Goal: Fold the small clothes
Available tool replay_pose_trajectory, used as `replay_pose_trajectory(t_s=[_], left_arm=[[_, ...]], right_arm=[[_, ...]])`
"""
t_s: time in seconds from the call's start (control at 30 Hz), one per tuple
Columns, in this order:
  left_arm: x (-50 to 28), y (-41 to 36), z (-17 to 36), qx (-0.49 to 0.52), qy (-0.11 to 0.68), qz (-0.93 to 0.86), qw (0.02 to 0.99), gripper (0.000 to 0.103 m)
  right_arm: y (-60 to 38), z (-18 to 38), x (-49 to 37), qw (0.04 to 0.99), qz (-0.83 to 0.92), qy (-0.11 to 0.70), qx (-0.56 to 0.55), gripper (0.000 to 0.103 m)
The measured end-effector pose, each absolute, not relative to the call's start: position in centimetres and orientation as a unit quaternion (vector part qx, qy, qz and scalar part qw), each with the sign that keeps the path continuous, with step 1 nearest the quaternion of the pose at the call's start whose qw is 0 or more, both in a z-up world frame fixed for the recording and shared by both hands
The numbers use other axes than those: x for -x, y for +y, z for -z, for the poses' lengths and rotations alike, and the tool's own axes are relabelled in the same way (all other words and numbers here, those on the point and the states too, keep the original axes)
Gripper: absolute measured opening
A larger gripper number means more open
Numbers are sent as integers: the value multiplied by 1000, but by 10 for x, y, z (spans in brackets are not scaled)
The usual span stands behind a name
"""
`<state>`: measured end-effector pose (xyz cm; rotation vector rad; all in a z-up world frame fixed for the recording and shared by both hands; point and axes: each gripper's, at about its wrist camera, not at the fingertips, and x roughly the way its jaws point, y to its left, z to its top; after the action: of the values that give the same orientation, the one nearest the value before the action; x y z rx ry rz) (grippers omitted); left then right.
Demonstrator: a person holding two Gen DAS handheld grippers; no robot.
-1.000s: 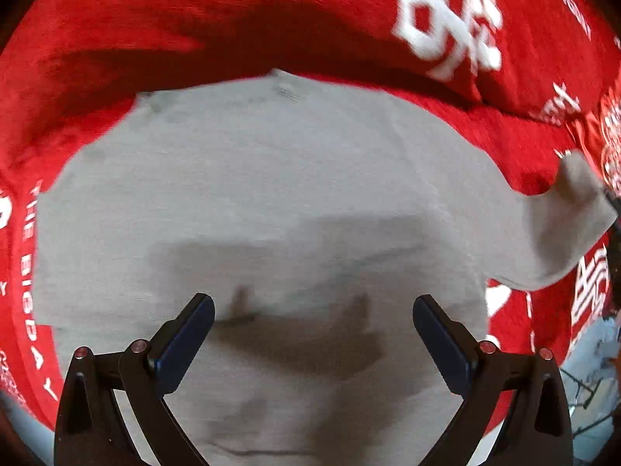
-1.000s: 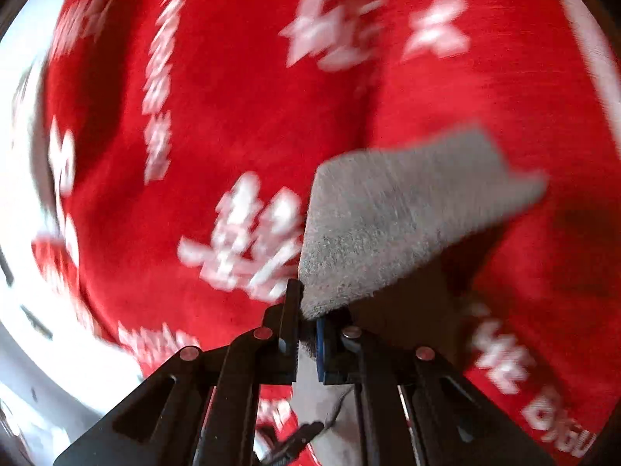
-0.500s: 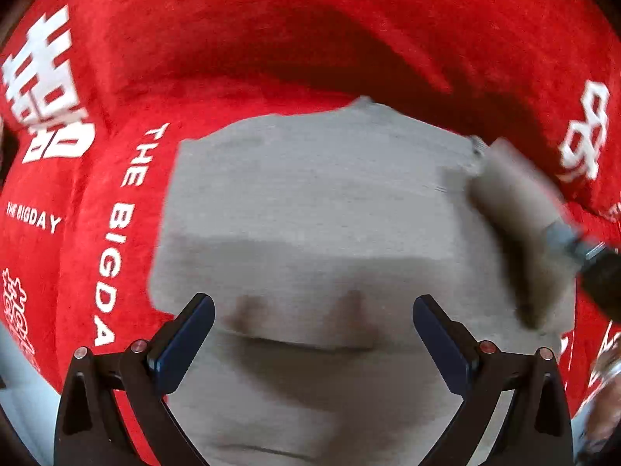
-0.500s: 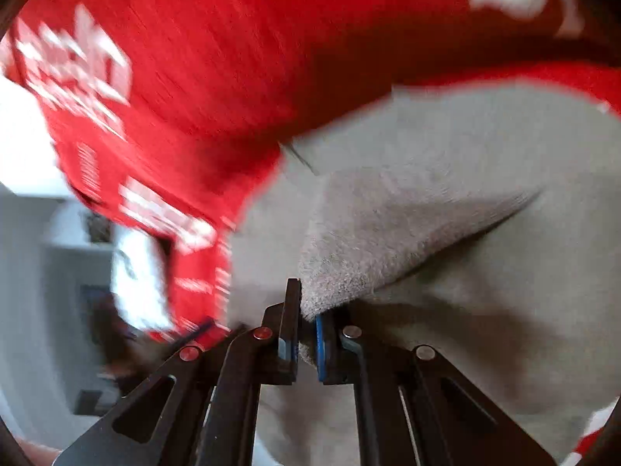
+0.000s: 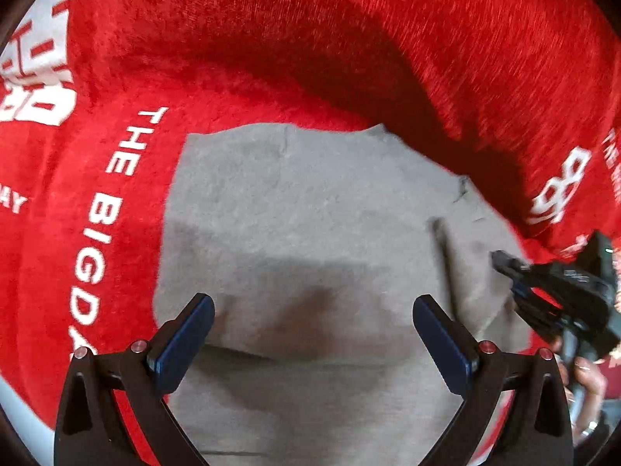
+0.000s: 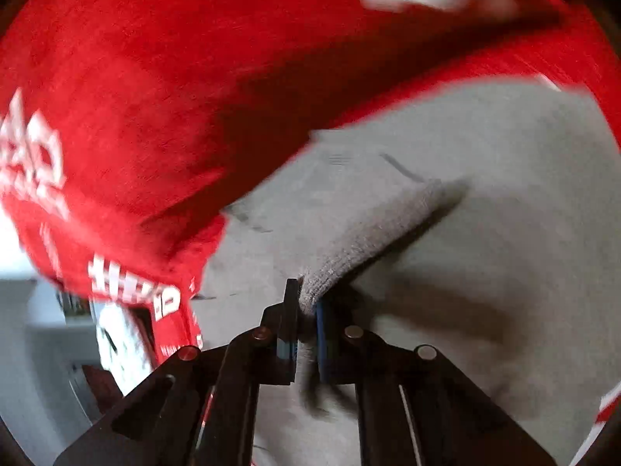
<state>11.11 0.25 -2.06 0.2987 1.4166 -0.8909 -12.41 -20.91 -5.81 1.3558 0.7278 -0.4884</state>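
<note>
Grey knit garment [image 5: 310, 233] lies flat on the red printed blanket [image 5: 271, 58]. Right gripper [image 6: 306, 310] is clenched on its sleeve [image 6: 368, 240] — folded inward over the body. Left gripper [image 5: 310, 334] hangs released above. Sleeve is best laid flat, edges aligned, before release — no bunching.

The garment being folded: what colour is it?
Plain grey knit garment, no pattern; clearest in the left wrist view.

The flat grey knitted garment [image 5: 310, 225] lies on the red plush printed blanket [image 5: 271, 46], one folded sleeve [image 6: 372, 240] lying over its body.
</note>
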Motion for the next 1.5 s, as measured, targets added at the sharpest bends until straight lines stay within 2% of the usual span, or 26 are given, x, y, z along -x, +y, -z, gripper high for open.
replay_pose_trajectory(t_s=[0.17,0.3,0.37,0.53,0.73,0.77,0.83,0.87,0.9,0.93,1.0,1.03,1.07,1.27,1.43,1.5], left_arm=[[-127,3,24,-79,646,417,635,103],[-132,3,38,-52,670,411,616,103],[-129,1,45,-52,678,409,609,103],[-117,-5,57,-81,677,413,603,103],[-104,-18,64,-102,679,411,600,102],[-102,-20,64,-106,678,409,601,99],[-100,-28,69,-126,685,403,594,60],[-99,-30,72,-135,689,396,592,55],[-99,-32,72,-146,686,390,597,43],[-99,-33,72,-149,683,392,598,25],[-101,-32,68,-142,682,399,597,21],[-102,-31,65,-137,680,402,598,18],[-104,-28,61,-134,677,404,600,13],[-94,-20,46,-156,660,421,602,11],[-89,-14,59,-187,656,392,617,11],[-100,-6,60,-186,660,376,623,11]], right_arm=[[-163,35,53,754,116,405,-504,9],[-111,54,24,738,75,502,-444,14],[-103,59,25,730,76,518,-440,18],[-108,58,86,706,109,478,-511,33],[-134,60,202,635,219,412,-616,34],[-138,62,224,619,246,396,-632,34],[-145,65,253,603,285,372,-646,35],[-147,66,260,596,297,357,-655,36],[-151,69,267,588,305,339,-668,38],[-155,72,272,581,309,324,-679,38],[-160,78,274,576,314,300,-692,37],[-163,78,273,579,319,298,-688,18],[-164,76,271,584,324,305,-678,6],[-174,53,267,631,342,351,-602,6],[-182,75,283,610,318,390,-612,7],[-179,71,283,610,312,400,-609,13]])
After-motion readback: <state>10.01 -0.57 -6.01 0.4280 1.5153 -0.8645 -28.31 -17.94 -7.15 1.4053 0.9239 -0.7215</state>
